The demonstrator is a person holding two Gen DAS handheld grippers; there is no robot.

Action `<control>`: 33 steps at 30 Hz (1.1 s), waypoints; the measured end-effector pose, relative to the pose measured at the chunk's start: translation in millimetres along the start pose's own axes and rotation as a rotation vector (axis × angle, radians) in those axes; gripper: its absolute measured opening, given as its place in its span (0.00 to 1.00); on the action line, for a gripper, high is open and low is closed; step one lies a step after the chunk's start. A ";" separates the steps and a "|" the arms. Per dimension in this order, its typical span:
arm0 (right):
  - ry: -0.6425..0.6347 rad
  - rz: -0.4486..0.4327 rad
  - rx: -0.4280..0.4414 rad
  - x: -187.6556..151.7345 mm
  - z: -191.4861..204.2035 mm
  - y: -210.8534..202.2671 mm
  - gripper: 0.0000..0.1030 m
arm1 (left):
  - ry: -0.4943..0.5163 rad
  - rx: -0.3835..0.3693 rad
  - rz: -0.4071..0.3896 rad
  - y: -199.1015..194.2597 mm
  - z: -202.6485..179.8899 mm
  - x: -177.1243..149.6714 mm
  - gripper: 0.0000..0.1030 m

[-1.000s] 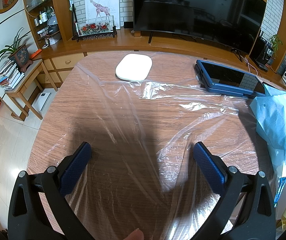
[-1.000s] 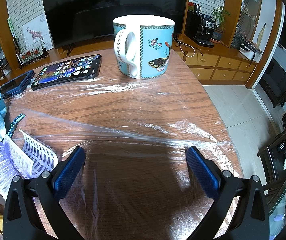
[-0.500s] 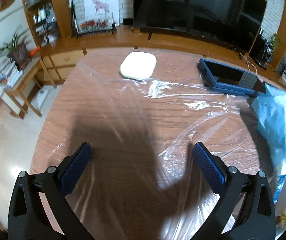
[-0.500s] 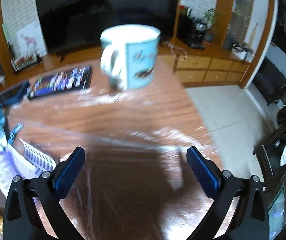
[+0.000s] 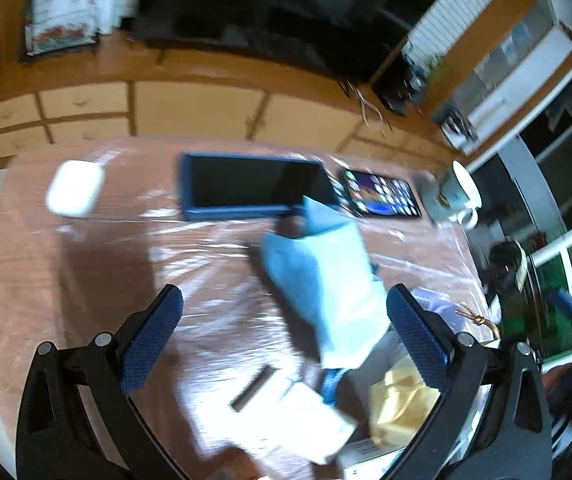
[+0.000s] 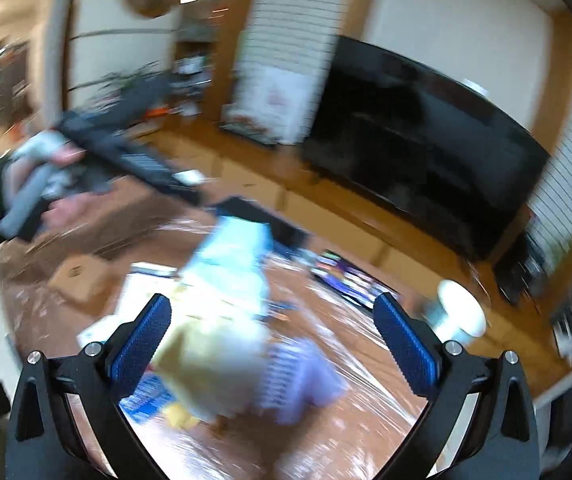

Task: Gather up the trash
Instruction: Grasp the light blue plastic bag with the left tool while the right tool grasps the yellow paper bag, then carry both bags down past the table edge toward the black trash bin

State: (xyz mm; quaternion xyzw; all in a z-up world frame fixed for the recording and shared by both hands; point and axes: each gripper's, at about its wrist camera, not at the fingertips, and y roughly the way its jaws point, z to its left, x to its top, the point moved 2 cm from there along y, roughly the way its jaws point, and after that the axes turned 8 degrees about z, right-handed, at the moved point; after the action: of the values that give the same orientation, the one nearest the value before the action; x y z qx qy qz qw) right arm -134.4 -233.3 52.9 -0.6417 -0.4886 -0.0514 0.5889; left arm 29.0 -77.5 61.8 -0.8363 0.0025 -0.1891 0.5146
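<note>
The wooden table (image 5: 38,280), covered in clear plastic film (image 5: 214,248), is filling both views, though both are blurring heavily. The television (image 6: 418,148) is standing beyond it at 12 o'clock. The left gripper (image 5: 286,328) is hovering above the table, tilting down, its blue-padded fingers (image 5: 154,336) spreading wide with nothing between them. The right gripper (image 6: 274,344) is likewise hanging over the table, fingers (image 6: 406,344) gaping and gripping nothing.

The trash is lying mid-table: a light blue bag (image 5: 326,280) is sitting between the left fingers' tips, with yellow paper (image 5: 402,404) at 5 o'clock and a white sheet (image 5: 286,412) at 6 o'clock.

Only the left view is showing the blue-cased tablet (image 5: 246,188) at 12 o'clock, the white pad (image 5: 74,188) at 10 o'clock, and the lit phone (image 5: 382,196) beside the mug (image 5: 454,192) at 2 o'clock. Only the right view is showing the person's left hand (image 6: 46,184) gripping its tool at 9 o'clock, a cardboard piece (image 6: 78,276) and purple-striped packaging (image 6: 298,380).
</note>
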 end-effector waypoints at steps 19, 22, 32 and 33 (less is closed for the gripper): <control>-0.196 0.264 0.215 -2.0 45.4 80.0 0.90 | -0.037 -0.051 0.218 81.9 -22.1 17.6 0.91; -0.150 0.293 0.276 -6.6 41.6 86.5 0.78 | -0.034 -0.074 0.216 82.7 -20.4 15.9 0.78; 0.057 0.241 0.419 -7.2 21.9 67.2 0.64 | 0.024 -0.099 0.132 60.7 -30.6 11.9 0.54; 0.082 0.230 0.435 -8.0 16.2 65.2 0.64 | 0.026 -0.098 0.116 56.9 -31.7 11.9 0.53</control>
State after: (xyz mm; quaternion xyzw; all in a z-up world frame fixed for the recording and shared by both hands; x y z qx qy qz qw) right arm -101.9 -213.7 -3.0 -0.5487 -0.3876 0.0965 0.7344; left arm 40.7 -133.9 29.2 -0.8565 0.0670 -0.1694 0.4829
